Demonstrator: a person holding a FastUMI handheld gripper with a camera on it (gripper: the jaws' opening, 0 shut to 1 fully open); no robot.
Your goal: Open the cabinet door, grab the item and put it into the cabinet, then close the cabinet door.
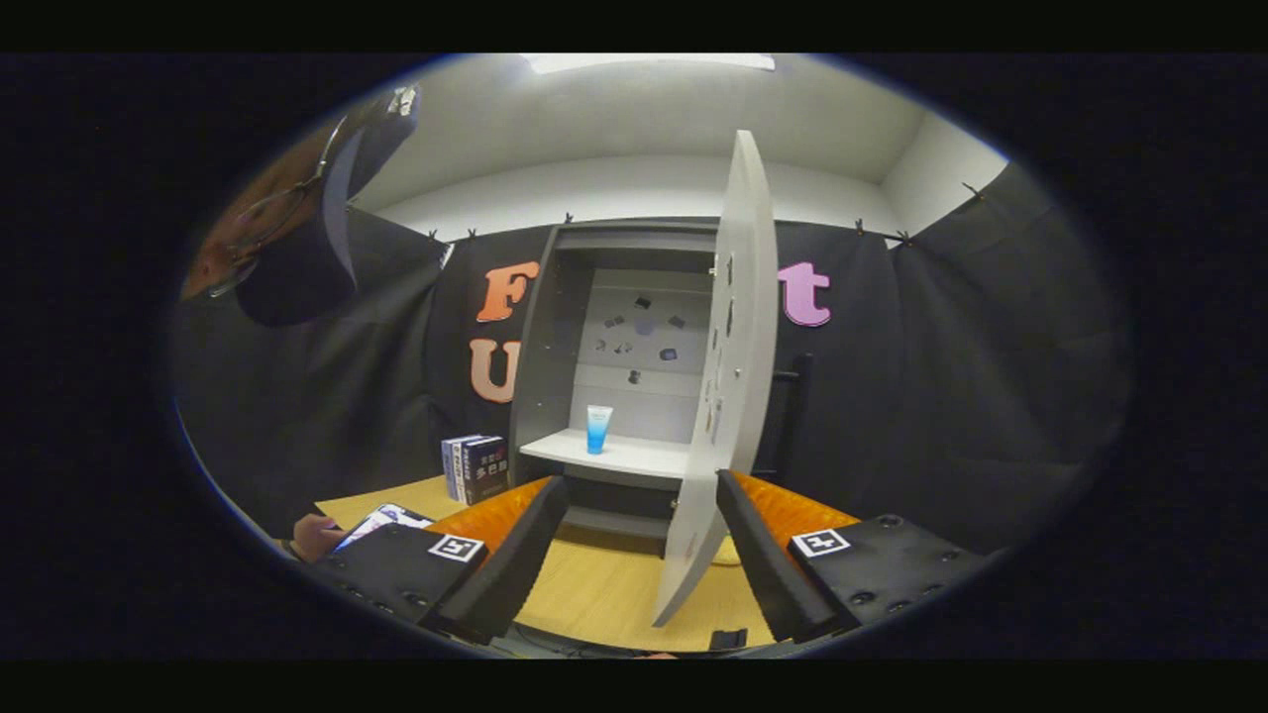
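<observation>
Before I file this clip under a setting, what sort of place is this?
Likely a staged recording booth, not a home: black cloth wall, one small cabinet on a wooden table, door open beside the open gripper.

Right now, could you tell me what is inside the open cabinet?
A blue tube stands upright on the cabinet's white shelf. The open door covers the shelf's right end. The gripper is open, its fingers apart before the cabinet.

Person (297, 238): dark cap, glasses. Hand-held gripper (642, 550): screwed plates, square markers.
</observation>
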